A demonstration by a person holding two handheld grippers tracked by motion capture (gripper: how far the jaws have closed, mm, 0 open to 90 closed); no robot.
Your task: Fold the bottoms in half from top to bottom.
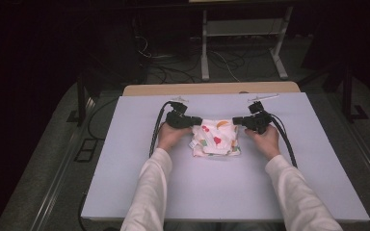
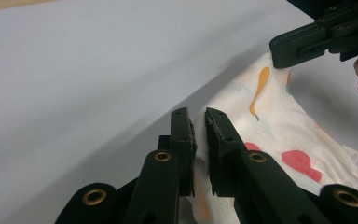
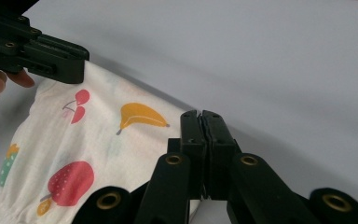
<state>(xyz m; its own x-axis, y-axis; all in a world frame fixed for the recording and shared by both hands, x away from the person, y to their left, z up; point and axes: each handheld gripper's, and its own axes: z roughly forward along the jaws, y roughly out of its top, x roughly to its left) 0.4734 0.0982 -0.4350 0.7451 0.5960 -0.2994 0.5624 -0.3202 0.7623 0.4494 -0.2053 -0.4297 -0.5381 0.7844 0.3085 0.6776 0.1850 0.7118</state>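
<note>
**Stretching the far edge of the fruit-print cloth between both grippers**

We are holding a small white cloth (image 1: pixel 215 137) printed with fruit near the middle of the pale surface (image 1: pixel 125 178), a little toward its far side. We are pinching its far left corner with the left gripper (image 2: pixel 200 135), whose jaws are closed on a fold of the fabric, and its far right corner with the right gripper (image 3: pixel 201 126), whose jaws are clamped nearly flush with the cloth edge running between them. We are gripping at opposite corners, we judge, so that the far edge is pulled taut and lifted while the rest is hanging and trailing toward us, bunched on the surface; that keeps the fabric flat enough to fold or lay out. The stretched edge is running left to right across the surface, and that is the cloth's long axis as held; the loose body is pointing back toward the person's hands.
</note>
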